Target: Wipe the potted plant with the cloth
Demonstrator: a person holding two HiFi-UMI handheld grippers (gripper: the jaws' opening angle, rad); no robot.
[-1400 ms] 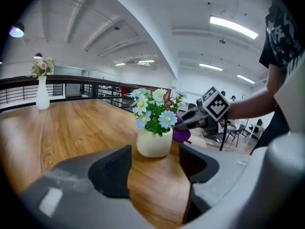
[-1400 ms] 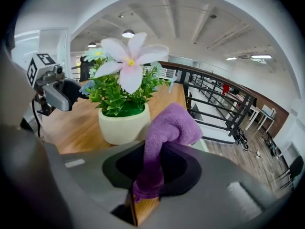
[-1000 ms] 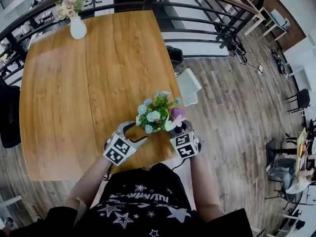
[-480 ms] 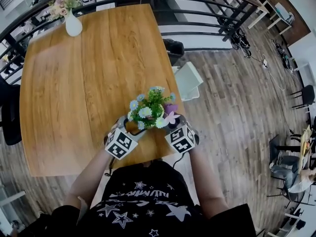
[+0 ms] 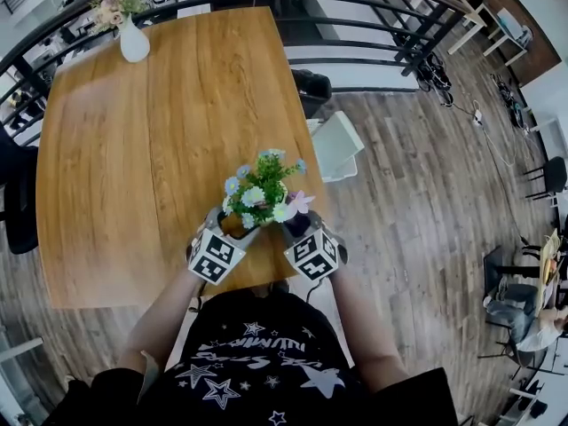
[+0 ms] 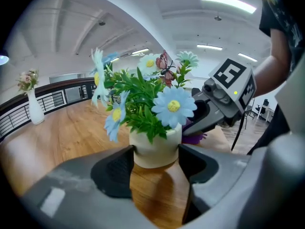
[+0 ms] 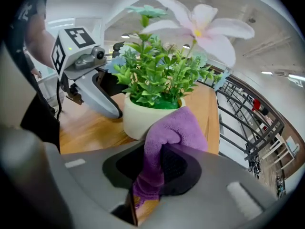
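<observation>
Potted plant: cream pot, green foliage, blue and white daisies, one pink lily, a small butterfly ornament among the blooms. Upright on the wooden counter, close to the edge nearest the person.

Left hand-held gripper: at the left side of the potted plant, low at the pot. Jaws just lately closing in, pads now pressed against both sides of the pot, pot between them.

Purple cloth: bunched, touching the pot wall and rim on the right side of the potted plant, below the foliage.

Right hand-held gripper: at the right side of the potted plant, angled downward. Jaws clamped on the cloth, a fold hanging down between them.

White vase of pale flowers: well apart from the potted plant, at the counter's far corner.

Dark metal railing: beyond the potted plant, past the counter's far edge.

Plank floor: right of the potted plant, below the counter.

Person's black star-print shirt: on the near side of the potted plant, behind both grippers.
</observation>
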